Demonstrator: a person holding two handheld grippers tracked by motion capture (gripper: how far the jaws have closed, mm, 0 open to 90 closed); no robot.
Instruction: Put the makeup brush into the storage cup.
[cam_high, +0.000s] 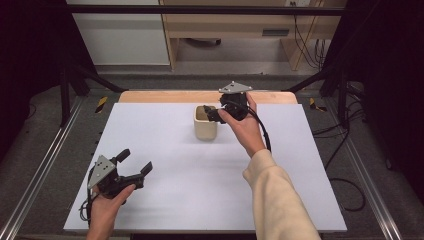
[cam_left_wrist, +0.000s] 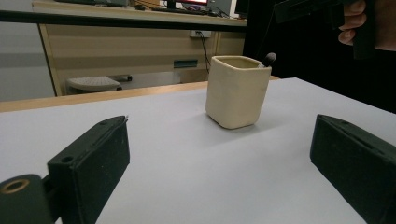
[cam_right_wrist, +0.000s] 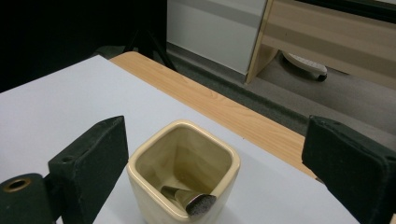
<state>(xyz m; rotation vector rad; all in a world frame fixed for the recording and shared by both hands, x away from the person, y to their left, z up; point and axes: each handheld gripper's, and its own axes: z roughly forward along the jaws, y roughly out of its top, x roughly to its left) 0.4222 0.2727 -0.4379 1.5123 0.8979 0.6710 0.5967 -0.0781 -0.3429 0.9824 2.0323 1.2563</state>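
Cream square cup (cam_high: 205, 123) upright on the white table sheet (cam_high: 165, 150), toward the far edge, just short of the bare wooden strip (cam_high: 150, 96). Right gripper (cam_high: 212, 114) poised over the cup's mouth, jaws spread wide with nothing between the pads; in the right gripper view, cup (cam_right_wrist: 183, 175) seen from above between the 2 black jaws, clear of both. Slim object (cam_right_wrist: 189, 201) leaning inside the cup, dark rounded tip resting against the near rim. Same tip (cam_left_wrist: 269, 59) just proud of the rim in the left gripper view, cup (cam_left_wrist: 237, 91) well ahead of that gripper's jaws.

Left gripper (cam_high: 135, 160) held low over the near left part of the sheet, well apart from the cup, jaws wide and empty.

Step in hand, as judged: drop-off of the slim object into the cup, with release apparently complete. Next move likely a straight lift of the right gripper, up and clear of the rim, without brushing the leaning tip or nudging the cup.

Hard to make out: nature of the slim object, with only tip and part of the shaft visible, lower end hidden by the cup wall. Right gripper's jaw tips partly masked by the hand (cam_high: 239, 120) in the high view. Cup's base cut off at the bottom of the right gripper view.
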